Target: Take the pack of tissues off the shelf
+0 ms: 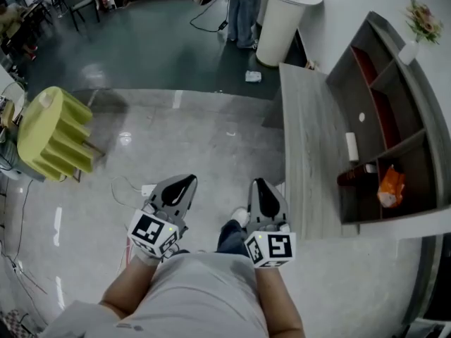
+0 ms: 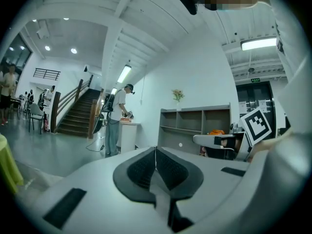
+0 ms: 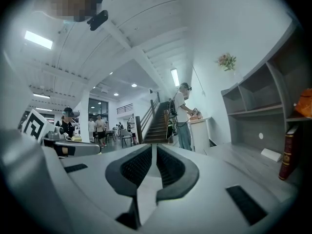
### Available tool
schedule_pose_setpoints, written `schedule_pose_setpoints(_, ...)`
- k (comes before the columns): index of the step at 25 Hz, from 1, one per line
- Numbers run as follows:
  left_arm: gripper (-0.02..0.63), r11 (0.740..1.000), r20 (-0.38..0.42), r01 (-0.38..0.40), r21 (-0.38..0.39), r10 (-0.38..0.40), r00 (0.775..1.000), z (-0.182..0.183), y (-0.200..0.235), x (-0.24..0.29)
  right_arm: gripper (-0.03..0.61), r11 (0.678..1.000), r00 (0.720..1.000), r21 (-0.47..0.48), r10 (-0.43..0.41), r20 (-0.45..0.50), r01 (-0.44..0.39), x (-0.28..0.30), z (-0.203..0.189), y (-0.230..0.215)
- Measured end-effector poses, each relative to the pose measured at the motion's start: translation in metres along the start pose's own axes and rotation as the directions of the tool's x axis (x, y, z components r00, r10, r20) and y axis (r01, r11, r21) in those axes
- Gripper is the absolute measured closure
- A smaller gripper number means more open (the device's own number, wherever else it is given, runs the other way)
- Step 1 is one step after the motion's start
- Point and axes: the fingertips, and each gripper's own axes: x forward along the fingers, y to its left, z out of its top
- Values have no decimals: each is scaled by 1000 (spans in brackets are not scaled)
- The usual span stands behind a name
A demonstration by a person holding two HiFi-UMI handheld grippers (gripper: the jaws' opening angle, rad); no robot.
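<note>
A person stands on a glossy grey floor [image 1: 176, 139] with the left gripper [image 1: 184, 182] and right gripper [image 1: 259, 186] held side by side close to the body, both clear of the desk [image 1: 303, 132]. The desk's long front edge runs just to the right of the right gripper. The left gripper's pads are pressed together with nothing between them. The right gripper's pads are all but together, with only a thin slit between them and nothing in it. The orange pack of tissues [image 1: 391, 186] sits in the near-end compartment of the grey shelf unit [image 1: 416, 153] at the desk's back edge, on a board above an upright dark red book [image 1: 354, 176]. It is well apart from both grippers. A small white object [image 1: 351, 146] lies on the bare wood-grain desk in front of the shelf, and the rest of the top is open. A vase of flowers [image 1: 421, 20] stands on the shelf's far end. Past the desk's far corner, another person [image 1: 243, 9] stands beside a white cylindrical stand [image 1: 282, 23]. A yellow-green chair [image 1: 53, 132] sits off to the left across open floor.
</note>
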Motion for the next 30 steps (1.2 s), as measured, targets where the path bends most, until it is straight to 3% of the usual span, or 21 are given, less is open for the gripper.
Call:
schedule_pose_setpoints(10,595,999,-11,-47,-2,47,999,26,30,116,540,999,999,10,47,-17,-47,91,25,-82)
schedule_pose_setpoints(20,595,999,-36,-31,42,33,999,47,26,216,540,998,999,50,32,0,-32,141,42,-165)
schedule_pose_setpoints(25,595,998,-46,20,64,-18,999,52,15,256,540,997,999,71,-32,11,32,147,47,-206)
schedule_pose_setpoints(30,595,993,-56,93,70,-90,994,58,5,290,540,983,985,82,-170,34,167,134,54,-247)
